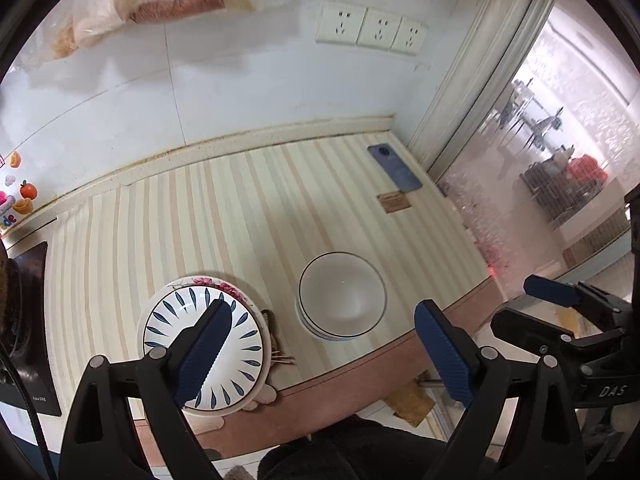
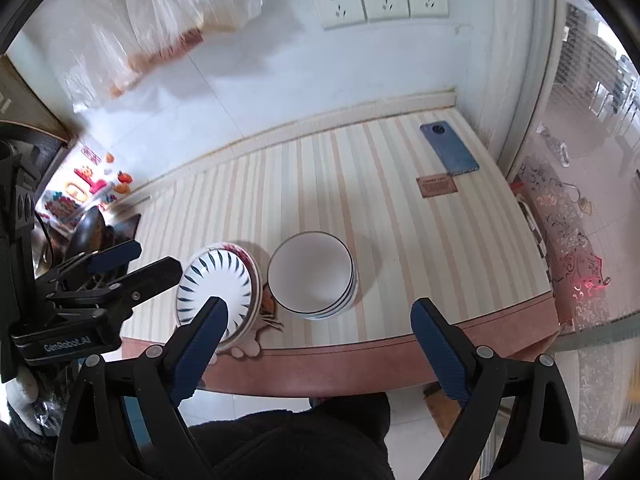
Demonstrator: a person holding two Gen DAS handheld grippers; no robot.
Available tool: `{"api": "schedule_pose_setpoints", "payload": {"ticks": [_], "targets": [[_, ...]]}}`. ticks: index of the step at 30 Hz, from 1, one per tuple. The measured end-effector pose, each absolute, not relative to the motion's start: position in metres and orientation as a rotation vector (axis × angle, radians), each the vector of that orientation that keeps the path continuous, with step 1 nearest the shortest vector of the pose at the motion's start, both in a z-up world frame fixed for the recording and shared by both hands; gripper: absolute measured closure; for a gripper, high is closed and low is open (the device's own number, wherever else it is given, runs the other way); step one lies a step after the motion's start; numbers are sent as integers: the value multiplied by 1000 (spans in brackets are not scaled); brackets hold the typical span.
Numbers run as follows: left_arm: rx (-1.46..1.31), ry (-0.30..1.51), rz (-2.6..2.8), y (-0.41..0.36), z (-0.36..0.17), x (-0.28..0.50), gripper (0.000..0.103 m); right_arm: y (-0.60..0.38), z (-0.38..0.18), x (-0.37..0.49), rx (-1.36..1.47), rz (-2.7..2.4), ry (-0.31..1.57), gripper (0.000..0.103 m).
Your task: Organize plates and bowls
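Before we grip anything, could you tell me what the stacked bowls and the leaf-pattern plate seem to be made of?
The stacked bowls look like glazed ceramic: smooth white insides with a soft sheen and thin dark rims. The leaf-pattern plate also looks like glazed ceramic or porcelain: glossy white with painted blue leaf marks. Melamine cannot be ruled out by sight. Both tongs are open and empty.

White tiled wall (image 2: 280,64) carries three sockets (image 2: 380,2); striped surface (image 2: 360,184) abuts it; patterned glass door (image 1: 540,168) stands right.

Setting: home kitchen.
Striped bench (image 2: 360,184) against tiled wall with triple wall sockets (image 2: 380,0); stacked bowls (image 2: 312,276), cooking pan (image 2: 86,232) at left, bagged food (image 1: 176,4) hanging.
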State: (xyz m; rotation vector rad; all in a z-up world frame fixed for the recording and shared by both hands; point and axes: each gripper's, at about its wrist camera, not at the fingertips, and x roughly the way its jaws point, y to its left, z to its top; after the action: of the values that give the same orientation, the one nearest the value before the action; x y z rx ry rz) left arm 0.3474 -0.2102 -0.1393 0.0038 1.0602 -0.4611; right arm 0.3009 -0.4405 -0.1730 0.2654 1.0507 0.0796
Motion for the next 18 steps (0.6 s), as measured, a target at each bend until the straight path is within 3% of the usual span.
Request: {"api": "schedule_pose_setpoints", "payload": {"ticks": [10, 18], "targets": [[-124, 888, -614, -199, -112, 334, 8, -445, -169, 299, 328, 130, 1012, 4], [-91, 1008, -551, -212, -165, 379, 9, -457, -229, 335, 408, 137, 1117, 4]]}}
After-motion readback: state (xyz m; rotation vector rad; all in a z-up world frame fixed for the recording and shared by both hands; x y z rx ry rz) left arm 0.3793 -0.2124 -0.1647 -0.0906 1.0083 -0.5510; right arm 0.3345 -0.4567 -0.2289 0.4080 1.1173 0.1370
